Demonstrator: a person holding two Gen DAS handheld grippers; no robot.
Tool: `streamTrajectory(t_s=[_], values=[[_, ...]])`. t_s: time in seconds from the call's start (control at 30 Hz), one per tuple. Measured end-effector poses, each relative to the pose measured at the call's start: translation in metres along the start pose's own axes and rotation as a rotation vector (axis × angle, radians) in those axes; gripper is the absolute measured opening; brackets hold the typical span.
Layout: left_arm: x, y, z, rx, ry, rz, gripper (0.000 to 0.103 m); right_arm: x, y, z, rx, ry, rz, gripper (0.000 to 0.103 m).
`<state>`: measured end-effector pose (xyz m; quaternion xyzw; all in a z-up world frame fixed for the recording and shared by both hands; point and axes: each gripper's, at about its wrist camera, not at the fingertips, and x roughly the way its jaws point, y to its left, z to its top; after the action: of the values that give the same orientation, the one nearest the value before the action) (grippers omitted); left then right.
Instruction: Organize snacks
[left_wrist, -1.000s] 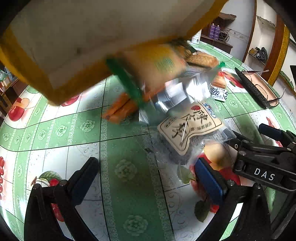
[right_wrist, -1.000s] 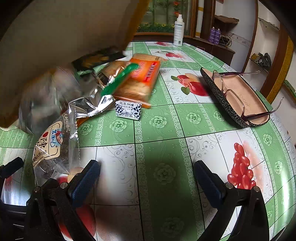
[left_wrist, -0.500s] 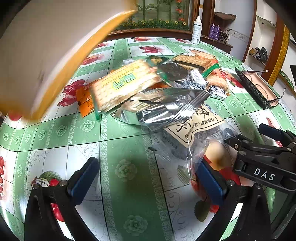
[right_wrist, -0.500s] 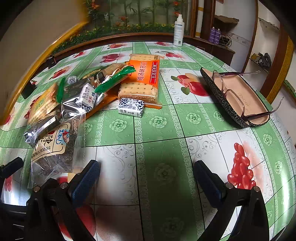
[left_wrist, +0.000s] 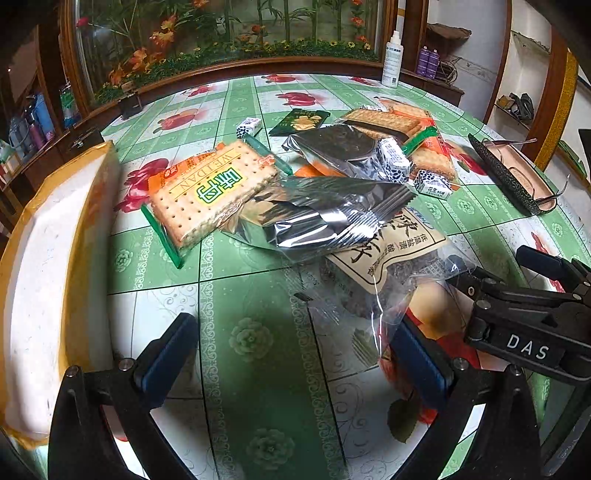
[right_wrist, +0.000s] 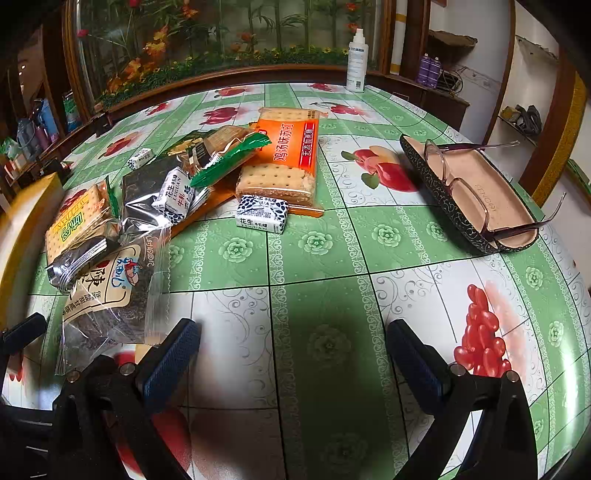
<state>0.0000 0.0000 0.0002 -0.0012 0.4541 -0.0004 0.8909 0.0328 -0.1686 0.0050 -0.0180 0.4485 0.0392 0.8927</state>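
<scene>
The snacks lie in a loose heap on the table (right_wrist: 332, 258), at the centre of the left wrist view and at the middle left of the right wrist view. A yellow-rimmed box (left_wrist: 48, 266) stands at the left edge of the left view, just beside the heap; it seems to be the container for them.

The left gripper (left_wrist: 295, 354) is released, its jaws wide apart and holding nothing, low in its frame. The right gripper (right_wrist: 291, 354) is released too, above bare tablecloth.

The step in hand appears to be choosing a first packet. A good choice is a top one: the silver foil bag (left_wrist: 325, 218) rests on the clear bag of dark dried fruit (left_wrist: 384, 266) and partly on the green-edged cracker pack (left_wrist: 207, 192), so lifting a lower one would drag the others. The small peanut candy (right_wrist: 262, 218) lies just beside the orange cracker pack (right_wrist: 288, 155) and is free to take, but it needs a narrow, centred pinch. Foil and clear film are slippery, so the gripper should close on the sealed edge. The glasses case (right_wrist: 469, 192) with spectacles at the right is no snack and should be left alone.
</scene>
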Motion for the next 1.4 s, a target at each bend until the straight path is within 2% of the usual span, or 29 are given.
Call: streamTrajectory(t_s=[0.77, 1.03, 1.27, 1.4], values=[[0.000, 0.000, 0.000, 0.001, 0.000, 0.001, 0.103, 0.000, 0.000, 0.000, -0.004, 0.000, 0.003, 0.102], [0.000, 0.000, 0.000, 0.001, 0.000, 0.001, 0.103, -0.001, -0.010, 0.002, -0.038, 0.042, 0.069, 0.102], [0.000, 0.000, 0.000, 0.000, 0.000, 0.001, 0.103, -0.011, -0.022, -0.005, -0.033, 0.048, 0.159, 0.102], [0.000, 0.000, 0.000, 0.001, 0.000, 0.001, 0.103, -0.013, -0.023, -0.008, -0.058, 0.038, 0.182, 0.102]])
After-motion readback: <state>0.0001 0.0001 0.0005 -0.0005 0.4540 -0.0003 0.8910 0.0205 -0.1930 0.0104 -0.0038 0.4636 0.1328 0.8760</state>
